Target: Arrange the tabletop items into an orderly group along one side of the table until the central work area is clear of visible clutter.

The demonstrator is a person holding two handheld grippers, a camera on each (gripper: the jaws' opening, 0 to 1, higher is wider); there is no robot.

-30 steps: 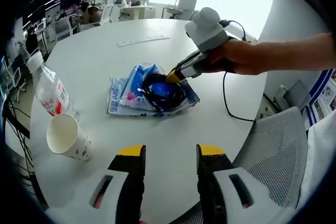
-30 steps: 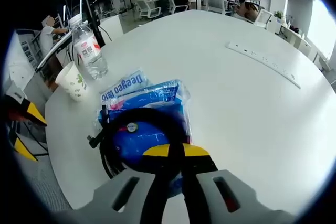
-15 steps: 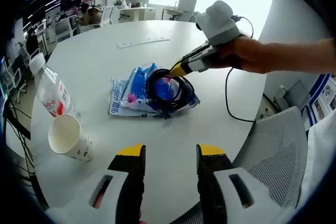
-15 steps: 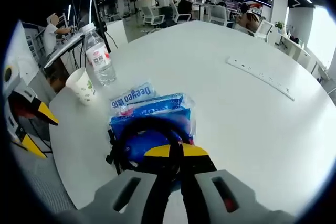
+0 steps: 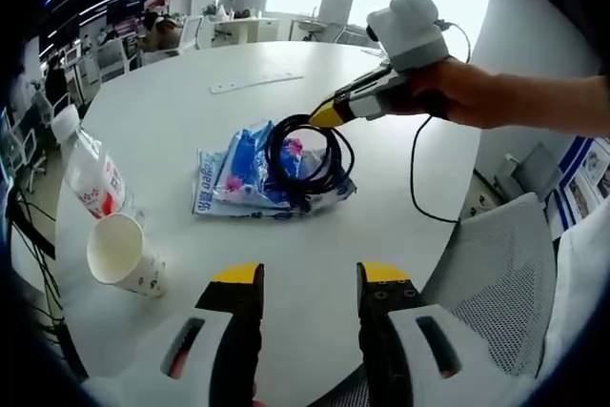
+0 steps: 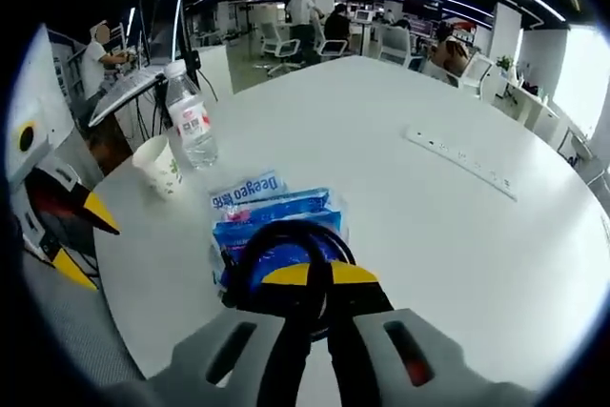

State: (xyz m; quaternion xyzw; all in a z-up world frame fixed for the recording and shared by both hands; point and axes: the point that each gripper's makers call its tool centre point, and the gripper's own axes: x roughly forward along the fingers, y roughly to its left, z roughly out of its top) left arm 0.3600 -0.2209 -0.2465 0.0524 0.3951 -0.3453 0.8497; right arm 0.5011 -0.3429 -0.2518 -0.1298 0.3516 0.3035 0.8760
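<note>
A black coiled cable [image 5: 307,154] hangs as a loop from my right gripper [image 5: 329,117], which a hand holds and which is shut on the coil's top. The loop's lower end is still at the blue wipe packets [image 5: 250,171] lying mid-table. In the right gripper view my right gripper [image 6: 319,274] is shut on the cable [image 6: 282,241] above the packets [image 6: 271,209]. My left gripper [image 5: 310,276] hovers open over the table's near edge, holding nothing. It also appears at the left edge as the left gripper [image 6: 69,231].
A water bottle [image 5: 89,169] and a paper cup [image 5: 118,254] stand near the table's left rim; bottle [image 6: 195,126], cup [image 6: 167,165]. A white power strip [image 5: 252,83] lies further back; power strip [image 6: 461,159]. A mesh chair [image 5: 500,274] stands at the right.
My right gripper has risen with the cable, pulling the coil up from lying flat on the packets into an upright loop. The left gripper has stayed still.
</note>
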